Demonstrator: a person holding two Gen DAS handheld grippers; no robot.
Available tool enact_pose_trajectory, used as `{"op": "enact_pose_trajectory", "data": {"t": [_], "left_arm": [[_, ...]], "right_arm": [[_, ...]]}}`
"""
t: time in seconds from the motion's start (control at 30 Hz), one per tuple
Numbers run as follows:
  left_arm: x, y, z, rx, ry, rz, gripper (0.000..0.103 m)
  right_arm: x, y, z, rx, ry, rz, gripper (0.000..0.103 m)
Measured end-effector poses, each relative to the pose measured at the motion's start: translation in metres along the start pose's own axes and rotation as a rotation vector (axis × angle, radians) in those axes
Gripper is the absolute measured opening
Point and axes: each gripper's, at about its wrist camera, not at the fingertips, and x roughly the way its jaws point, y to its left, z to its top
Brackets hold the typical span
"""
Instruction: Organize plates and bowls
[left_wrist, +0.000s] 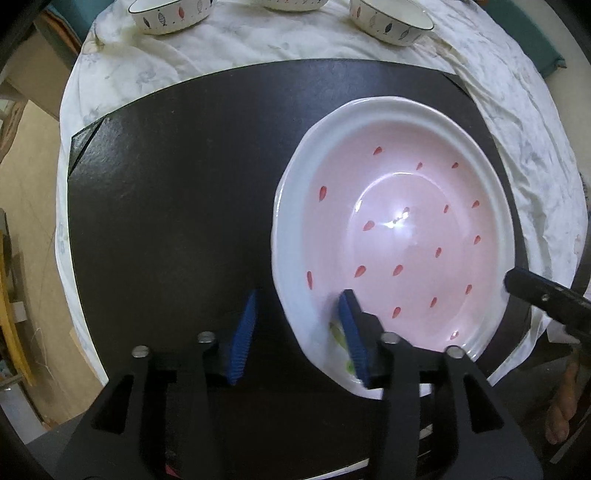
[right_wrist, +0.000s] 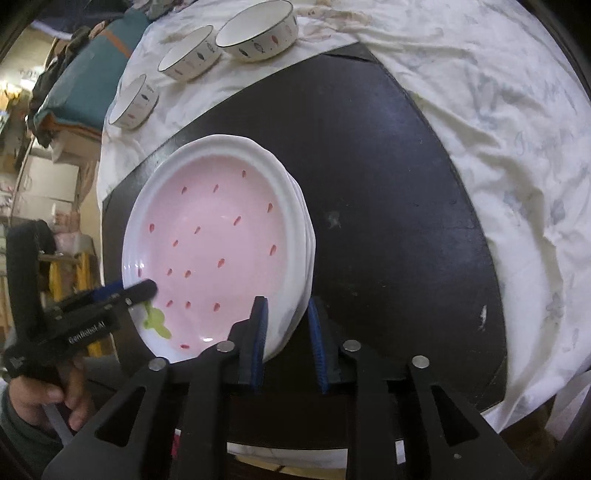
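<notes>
Dark square mat over a rumpled white cloth carries the stack of pink, red-flecked ceramic plates; three fish-patterned bowls wait at eleven o'clock. Left gripper and right gripper straddle opposite rims, jaws parted, pads seemingly off. Each should lift straight clear without nudging the stack.

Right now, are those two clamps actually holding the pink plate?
No. Both hand-held grippers, left and right, straddle the plate stack's rim, pads apart from it.
</notes>
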Motion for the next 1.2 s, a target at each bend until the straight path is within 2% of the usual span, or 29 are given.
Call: {"op": "enact_pose_trajectory", "data": {"t": [0.03, 0.1, 0.3, 0.37, 0.4, 0.43, 0.57, 0.73, 0.93, 1.2], "left_arm": [[0.002, 0.000, 0.001, -0.006, 0.006, -0.001, 0.054], [0.004, 0.002, 0.000, -0.021, 0.015, -0.017, 0.055], [0.008, -0.002, -0.004, -0.006, 0.030, -0.064, 0.055], [0.009, -0.004, -0.005, -0.001, 0.033, -0.078, 0.055], [0.009, -0.005, -0.005, 0.006, 0.030, -0.079, 0.054], [0.008, -0.006, -0.005, 0.016, 0.026, -0.081, 0.050], [0.009, -0.013, 0.000, 0.015, 0.021, -0.082, 0.047], [0.008, -0.004, 0.011, -0.042, 0.045, -0.108, 0.036], [0.002, 0.012, 0.018, -0.084, 0.015, -0.089, 0.035], [0.000, 0.034, 0.036, -0.158, -0.003, -0.074, 0.035]], "right_arm": [[0.001, -0.003, 0.001, 0.017, -0.002, 0.012, 0.047], [0.002, -0.009, 0.003, 0.046, -0.010, 0.031, 0.061], [0.023, -0.011, 0.009, 0.061, 0.036, 0.061, 0.060], [0.029, -0.007, 0.009, 0.032, 0.053, 0.062, 0.052], [0.033, -0.003, 0.008, 0.014, 0.069, 0.055, 0.042], [0.036, -0.001, 0.008, 0.005, 0.076, 0.048, 0.038], [0.039, 0.001, 0.010, -0.004, 0.075, 0.028, 0.038], [0.041, 0.002, 0.012, -0.011, 0.069, 0.030, 0.039], [0.041, 0.009, 0.019, -0.048, 0.059, 0.034, 0.039], [0.051, 0.022, 0.047, -0.049, 0.043, 0.058, 0.039]]}}
